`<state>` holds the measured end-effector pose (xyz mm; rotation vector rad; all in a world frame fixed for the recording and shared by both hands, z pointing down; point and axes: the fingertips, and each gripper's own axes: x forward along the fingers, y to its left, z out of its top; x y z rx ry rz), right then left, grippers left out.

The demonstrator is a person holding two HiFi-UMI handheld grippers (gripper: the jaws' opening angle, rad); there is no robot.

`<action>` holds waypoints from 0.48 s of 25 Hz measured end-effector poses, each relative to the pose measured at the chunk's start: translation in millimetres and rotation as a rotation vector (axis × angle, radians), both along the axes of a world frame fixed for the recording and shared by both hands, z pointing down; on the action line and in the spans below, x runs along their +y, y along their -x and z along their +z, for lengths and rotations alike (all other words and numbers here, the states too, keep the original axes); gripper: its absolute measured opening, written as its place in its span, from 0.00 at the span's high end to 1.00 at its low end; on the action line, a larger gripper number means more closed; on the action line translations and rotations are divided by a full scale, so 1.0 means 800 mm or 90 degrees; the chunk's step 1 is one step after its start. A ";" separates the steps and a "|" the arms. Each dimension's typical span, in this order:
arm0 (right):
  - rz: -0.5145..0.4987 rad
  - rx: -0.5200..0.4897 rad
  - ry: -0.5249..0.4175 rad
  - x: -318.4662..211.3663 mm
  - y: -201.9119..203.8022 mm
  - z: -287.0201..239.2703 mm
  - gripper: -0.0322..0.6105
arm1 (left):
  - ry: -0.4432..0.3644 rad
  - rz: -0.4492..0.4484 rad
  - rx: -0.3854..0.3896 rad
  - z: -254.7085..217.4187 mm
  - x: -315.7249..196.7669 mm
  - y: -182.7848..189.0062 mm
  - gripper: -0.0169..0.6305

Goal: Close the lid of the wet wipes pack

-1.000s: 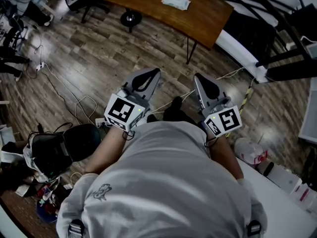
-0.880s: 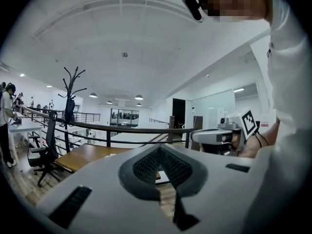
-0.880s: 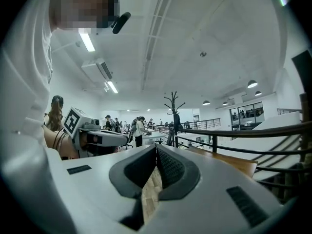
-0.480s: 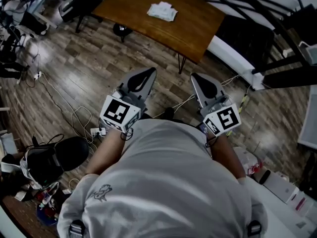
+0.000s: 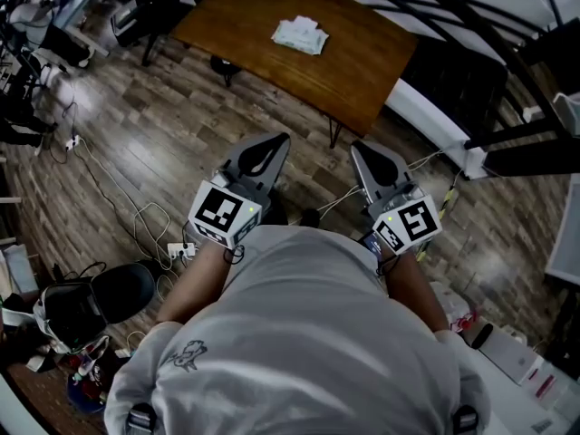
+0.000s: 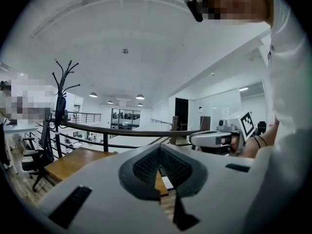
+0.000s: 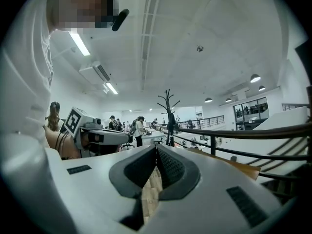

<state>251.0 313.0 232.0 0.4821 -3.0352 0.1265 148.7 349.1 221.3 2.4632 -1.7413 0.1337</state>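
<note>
wet wipes pack (image 5: 300,34), lying flat on wooden table (image 5: 362,62)

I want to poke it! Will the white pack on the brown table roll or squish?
Probably no rolling: the white pack lies flat on the table. It looks crumpled and soft, so it would likely squish or slide on the smooth wood. Too small to be sure.

The person has stepped nearer the wooden table (image 5: 362,53) bearing the wipes pack (image 5: 301,34).

both hand-held grippers (image 5: 281,140) (image 5: 358,147) closed, empty, level
</note>
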 end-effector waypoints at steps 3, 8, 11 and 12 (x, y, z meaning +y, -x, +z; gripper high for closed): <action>-0.006 0.004 -0.005 -0.011 0.018 -0.002 0.90 | -0.005 0.003 -0.001 -0.002 -0.014 0.015 0.95; -0.005 0.016 -0.001 -0.030 0.047 0.000 0.90 | 0.000 0.010 0.007 0.003 -0.032 0.040 0.95; 0.000 0.012 -0.003 -0.046 0.077 -0.003 0.90 | -0.003 0.013 0.008 0.004 -0.048 0.070 0.95; 0.001 0.010 -0.004 -0.051 0.088 -0.003 0.90 | -0.005 0.015 0.008 0.003 -0.054 0.082 0.95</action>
